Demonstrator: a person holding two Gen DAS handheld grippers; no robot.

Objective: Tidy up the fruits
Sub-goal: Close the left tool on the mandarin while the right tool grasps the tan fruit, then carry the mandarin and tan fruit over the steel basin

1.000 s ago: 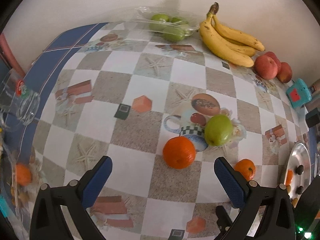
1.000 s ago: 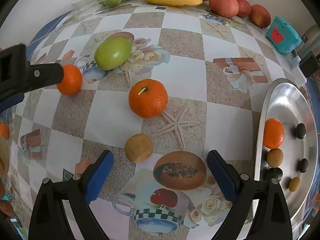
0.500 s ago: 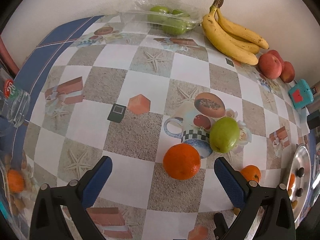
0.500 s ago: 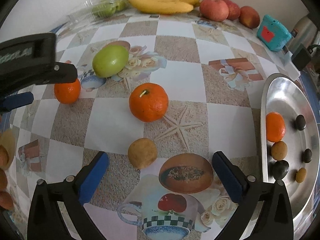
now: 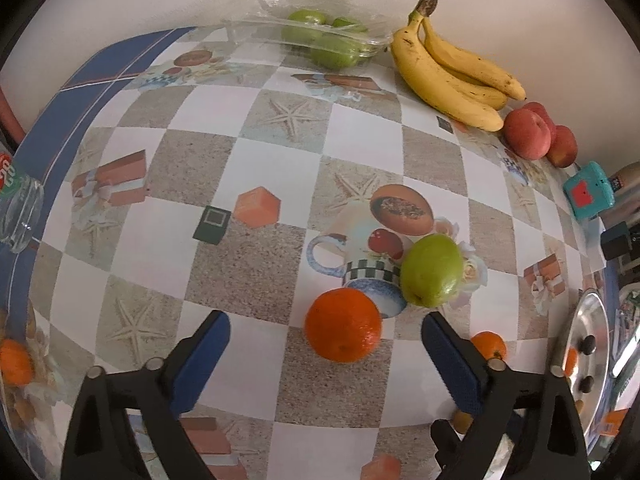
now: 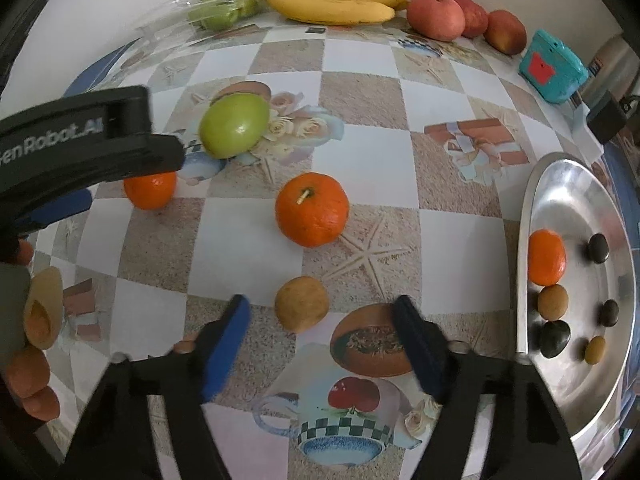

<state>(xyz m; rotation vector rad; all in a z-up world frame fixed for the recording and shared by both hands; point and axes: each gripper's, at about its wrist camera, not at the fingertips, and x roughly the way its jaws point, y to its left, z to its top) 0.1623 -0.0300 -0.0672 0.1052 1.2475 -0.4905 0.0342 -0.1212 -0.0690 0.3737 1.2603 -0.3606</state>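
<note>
- Your left hand-held gripper (image 5: 324, 340) is spread wide and holds nothing; the big orange (image 5: 343, 325) sits on the desk (image 5: 248, 264) between its two blue pads, touching neither.
- Just beyond that orange lies a green fruit (image 5: 432, 270) — right beside it, though you cannot tell whether they touch.
- A second, smaller orange (image 5: 489, 345) shows past the right finger of that gripper, partly hidden by it.
- Your right hand-held gripper (image 6: 320, 320) is also wide apart and empty; a small round brown fruit (image 6: 302, 303) rests on the desk between its fingertips, nearer the left pad.
- In the right wrist view, an orange with a stem (image 6: 312, 209) sits farther ahead, apart from the brown fruit.
- To the right, a metal tray (image 6: 568, 200) holds one orange (image 6: 547, 257), a tan fruit (image 6: 553, 301) just beside it, and several small dark and yellowish pieces.
- Along the back wall sit a bunch of bananas (image 5: 452, 72), red apples (image 5: 528, 134) next to them, and green fruits in a clear plastic pack (image 5: 320, 38).
- A teal box (image 6: 554, 66) stands near the apples — beside the desk's far right edge.
</note>
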